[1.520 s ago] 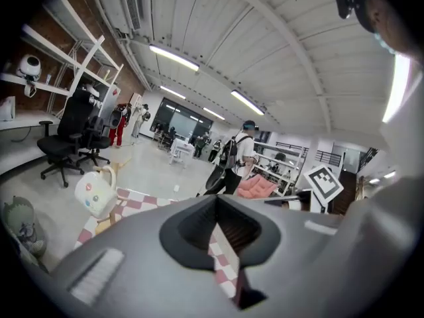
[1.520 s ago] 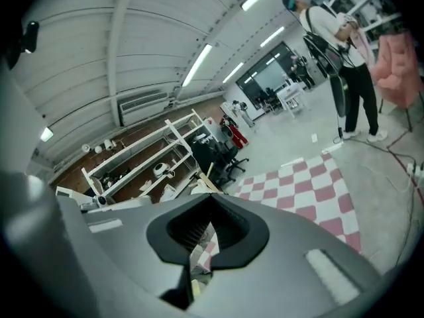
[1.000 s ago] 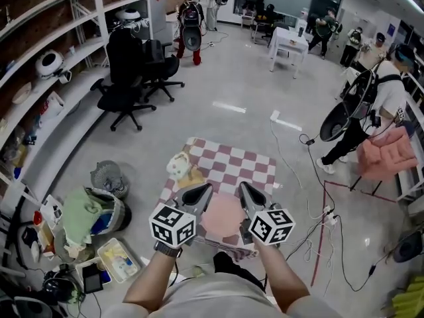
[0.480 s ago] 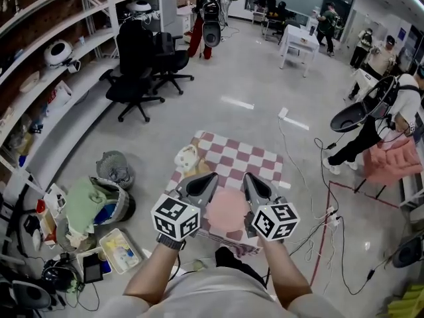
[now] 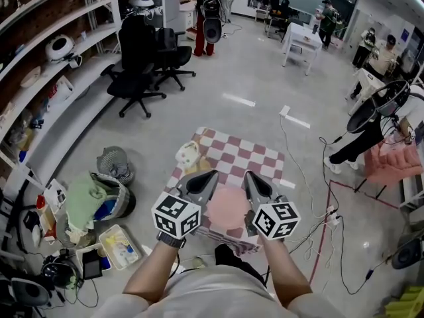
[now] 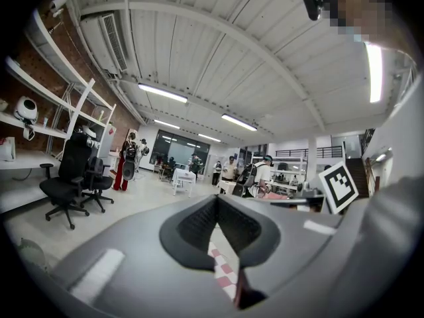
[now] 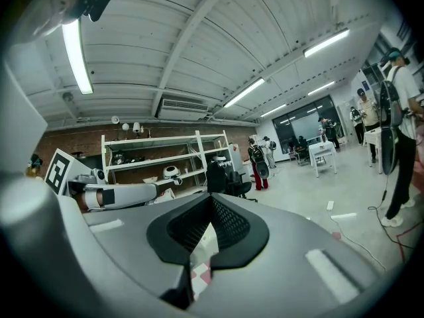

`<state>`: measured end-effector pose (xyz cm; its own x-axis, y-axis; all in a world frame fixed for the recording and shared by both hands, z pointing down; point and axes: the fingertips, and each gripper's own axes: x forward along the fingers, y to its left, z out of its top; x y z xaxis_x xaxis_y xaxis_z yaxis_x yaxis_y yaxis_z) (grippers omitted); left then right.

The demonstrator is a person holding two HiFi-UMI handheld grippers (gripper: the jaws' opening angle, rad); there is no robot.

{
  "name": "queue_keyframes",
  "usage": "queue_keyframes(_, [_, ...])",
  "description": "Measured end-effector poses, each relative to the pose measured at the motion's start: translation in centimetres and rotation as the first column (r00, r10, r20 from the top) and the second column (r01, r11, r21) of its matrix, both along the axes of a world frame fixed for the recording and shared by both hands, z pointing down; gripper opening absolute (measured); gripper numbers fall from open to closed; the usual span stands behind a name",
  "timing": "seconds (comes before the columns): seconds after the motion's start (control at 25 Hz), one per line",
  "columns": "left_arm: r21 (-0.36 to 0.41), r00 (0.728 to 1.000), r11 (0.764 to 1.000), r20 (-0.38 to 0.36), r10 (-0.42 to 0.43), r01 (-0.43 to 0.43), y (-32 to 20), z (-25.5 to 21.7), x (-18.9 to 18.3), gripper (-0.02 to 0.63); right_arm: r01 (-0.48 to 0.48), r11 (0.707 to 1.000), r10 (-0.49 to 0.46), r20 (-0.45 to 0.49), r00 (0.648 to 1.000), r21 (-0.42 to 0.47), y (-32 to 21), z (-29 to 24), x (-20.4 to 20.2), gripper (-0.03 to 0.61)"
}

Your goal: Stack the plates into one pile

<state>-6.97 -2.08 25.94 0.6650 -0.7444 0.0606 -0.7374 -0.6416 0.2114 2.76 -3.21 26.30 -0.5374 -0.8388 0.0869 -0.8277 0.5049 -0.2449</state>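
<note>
A pink plate (image 5: pixel 227 207) lies on the near part of a small table with a red-and-white checked cloth (image 5: pixel 246 156). My left gripper (image 5: pixel 209 176) hovers over the plate's left edge and my right gripper (image 5: pixel 248 176) over its right edge. Both point away from me. In each gripper view the jaw tips meet, with nothing between them, and only a strip of checked cloth (image 6: pixel 222 267) shows below. A cream-coloured lumpy object (image 5: pixel 188 156) sits at the cloth's far left corner; I cannot tell what it is. Other plates are not visible.
On the floor to the left are a basket with green cloth (image 5: pixel 89 204) and a clear bin (image 5: pixel 119 247). Cables (image 5: pixel 311 197) trail at the right. Black office chairs (image 5: pixel 139 65) stand further back, with people beyond and a pink chair (image 5: pixel 391 161) at right.
The head view has shifted slightly, so the table sits a little higher in frame. Both grippers stay shut on either side of the pink plate.
</note>
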Motion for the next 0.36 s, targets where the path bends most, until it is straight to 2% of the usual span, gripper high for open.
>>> queue_keyframes(0.36, [0.002,1.000,1.000,-0.004,0.001,-0.001,-0.60,0.33,-0.07,0.006,-0.004,1.000,0.004,-0.006,1.000,-0.002,-0.58,0.63,-0.06,0.009])
